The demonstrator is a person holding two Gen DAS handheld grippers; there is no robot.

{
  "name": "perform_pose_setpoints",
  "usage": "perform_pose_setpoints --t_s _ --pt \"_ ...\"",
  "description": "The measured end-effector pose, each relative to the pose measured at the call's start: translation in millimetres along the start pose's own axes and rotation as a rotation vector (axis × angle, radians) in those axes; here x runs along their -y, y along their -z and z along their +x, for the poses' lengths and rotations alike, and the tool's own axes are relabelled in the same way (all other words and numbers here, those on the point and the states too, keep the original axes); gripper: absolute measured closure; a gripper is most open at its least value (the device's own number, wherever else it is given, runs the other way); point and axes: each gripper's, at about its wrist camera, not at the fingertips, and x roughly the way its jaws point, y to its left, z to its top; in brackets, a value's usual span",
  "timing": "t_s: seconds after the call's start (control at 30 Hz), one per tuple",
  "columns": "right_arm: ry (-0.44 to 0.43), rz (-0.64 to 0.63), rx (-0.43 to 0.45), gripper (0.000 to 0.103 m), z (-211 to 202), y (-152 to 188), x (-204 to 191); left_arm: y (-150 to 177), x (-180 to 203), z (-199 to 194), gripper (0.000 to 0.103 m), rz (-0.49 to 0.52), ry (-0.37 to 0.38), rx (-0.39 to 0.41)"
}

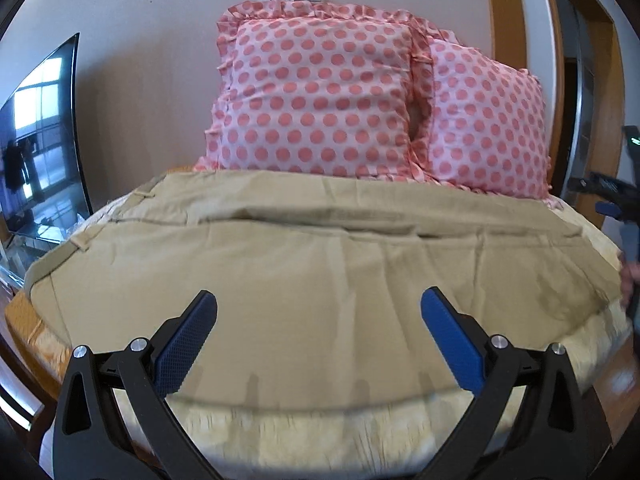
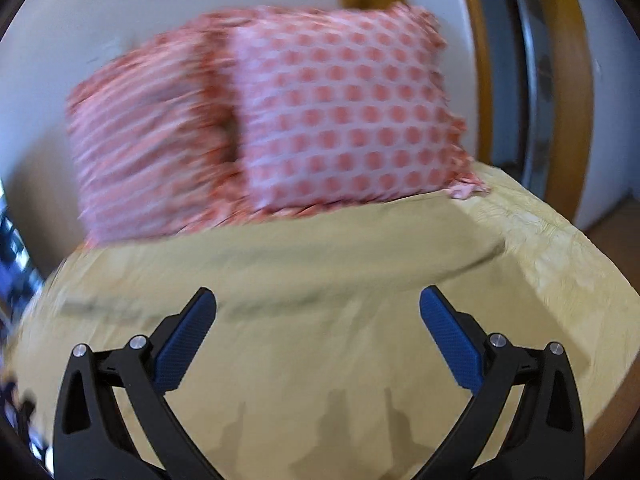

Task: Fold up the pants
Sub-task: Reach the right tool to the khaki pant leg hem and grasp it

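Pants (image 1: 320, 248): tan, laid flat across bed, one lengthwise fold apparently done.
L gripper (image 1: 318, 312): fingers spread, holding nothing.
R gripper (image 2: 318, 312): fingers spread, holding nothing.
Next: prob. pinch one end, fold over.

Pants (image 1: 320, 248) on bed (image 1: 360, 420); pillows (image 1: 320, 96) behind.

The left gripper (image 1: 318, 300) hangs with its blue pads spread wide over tan pants (image 1: 320, 248) laid flat across the bed (image 1: 360, 432), two pink dotted pillows (image 1: 316, 96) at the far side and a television (image 1: 40, 140) at left.
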Motion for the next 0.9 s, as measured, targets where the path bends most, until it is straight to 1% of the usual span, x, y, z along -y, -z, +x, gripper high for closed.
perform_pose_setpoints --t_s 0.03,0.07,0.1,0.13,0.17,0.23,0.3,0.4,0.47,0.53,0.57,0.63,0.67,0.7,0.73,0.77,0.8,0.9 --pt "0.041 0.036 -0.031 0.002 25 -19 9 -5 1 6 0.001 0.001 -0.006 -0.002" --pt "0.074 0.061 -0.057 0.005 45 -31 14 -10 2 11 0.001 0.002 -0.005 -0.004" --pt "0.127 0.099 -0.096 0.013 75 -48 23 -12 3 14 0.001 0.003 -0.002 -0.007" --pt "0.162 0.130 -0.136 0.018 104 -61 30 -16 6 20 0.001 0.004 0.007 -0.012" --pt "0.186 0.148 -0.155 0.027 118 -68 36 -18 7 23 0.001 0.005 0.014 -0.014" --pt "0.248 0.204 -0.214 0.030 166 -86 47 -21 11 30 0.001 0.014 0.028 -0.021" --pt "0.316 0.228 -0.243 0.031 200 -95 55 -22 15 38 0.001 0.023 0.040 -0.033" --pt "0.393 0.249 -0.290 0.032 240 -98 60 -20 19 48 0.001 0.038 0.048 -0.053" --pt "0.444 0.253 -0.313 0.032 255 -93 63 -18 19 56 0.001 0.044 0.052 -0.074" --pt "0.486 0.238 -0.301 0.032 261 -91 65 -16 19 61 0.001 0.042 0.056 -0.088" --pt "0.503 0.219 -0.292 0.036 262 -90 65 -16 18 62 0.001 0.041 0.058 -0.092" --pt "0.486 0.192 -0.262 0.051 260 -86 67 -15 17 65 0.001 0.034 0.062 -0.103" --pt "0.479 0.190 -0.250 0.072 257 -84 70 -14 16 65 0.001 0.029 0.069 -0.106" --pt "0.441 0.215 -0.237 0.084 250 -82 76 -13 14 64 0.001 0.018 0.081 -0.107" --pt "0.395 0.249 -0.233 0.087 242 -80 81 -13 13 63 0.001 0.007 0.091 -0.109" --pt "0.342 0.292 -0.222 0.093 233 -77 88 -13 10 61 0.001 -0.005 0.103 -0.110" --pt "0.276 0.334 -0.195 0.096 218 -72 96 -12 8 59 0.001 -0.018 0.113 -0.109" --pt "0.126 0.361 -0.086 0.097 162 -59 102 -11 -2 50 0.001 -0.055 0.119 -0.095"
